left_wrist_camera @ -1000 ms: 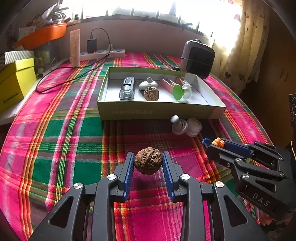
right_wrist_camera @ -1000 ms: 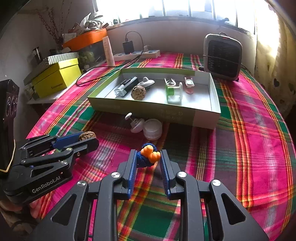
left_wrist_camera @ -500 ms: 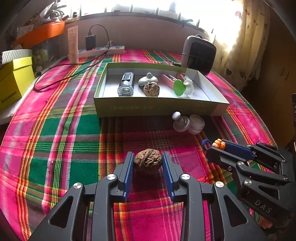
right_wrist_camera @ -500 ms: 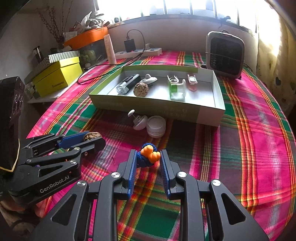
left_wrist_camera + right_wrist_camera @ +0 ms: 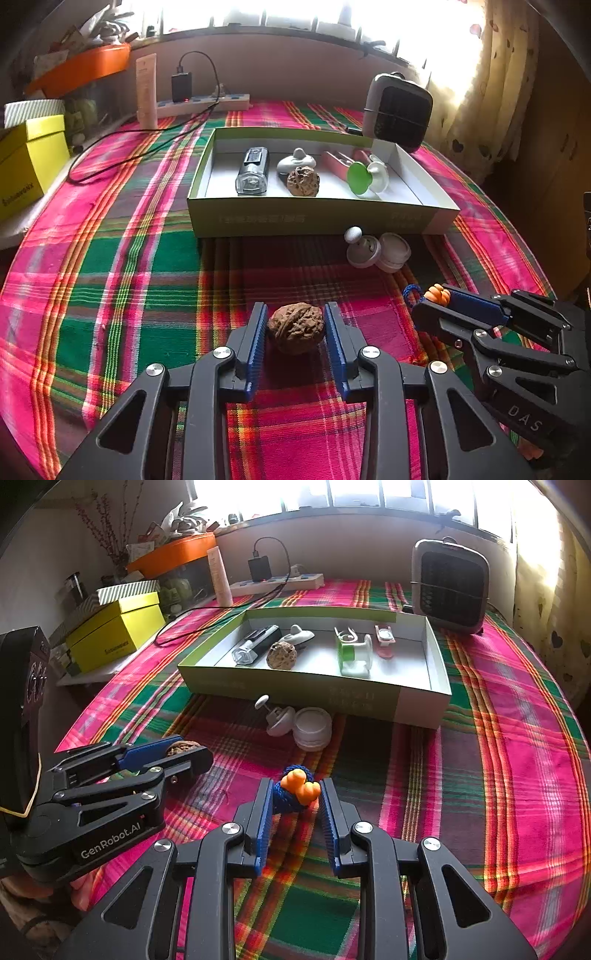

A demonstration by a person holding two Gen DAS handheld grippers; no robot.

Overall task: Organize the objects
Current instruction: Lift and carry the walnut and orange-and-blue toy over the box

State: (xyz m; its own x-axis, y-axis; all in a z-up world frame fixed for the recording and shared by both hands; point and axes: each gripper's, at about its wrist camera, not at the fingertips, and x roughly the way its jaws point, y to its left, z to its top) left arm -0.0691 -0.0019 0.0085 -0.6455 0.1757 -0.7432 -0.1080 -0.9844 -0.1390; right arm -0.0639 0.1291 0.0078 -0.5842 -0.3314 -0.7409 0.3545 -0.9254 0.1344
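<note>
Since a second ago the open box (image 5: 321, 218) has slid slightly down both views, while neither grip has changed. Two walnuts show: one (image 5: 296, 326) pinched in the left gripper (image 5: 295, 328) above the plaid cloth (image 5: 110, 266), the other (image 5: 303, 181) lying in the box among four more items, a clear light (image 5: 253, 177), a white piece, a pink case and a green-and-white spool (image 5: 352, 655). One orange-and-blue knotted toy (image 5: 295, 792) is clamped by the right gripper (image 5: 295, 801), and two white round pieces (image 5: 299, 725) lie touching just before the box.
</note>
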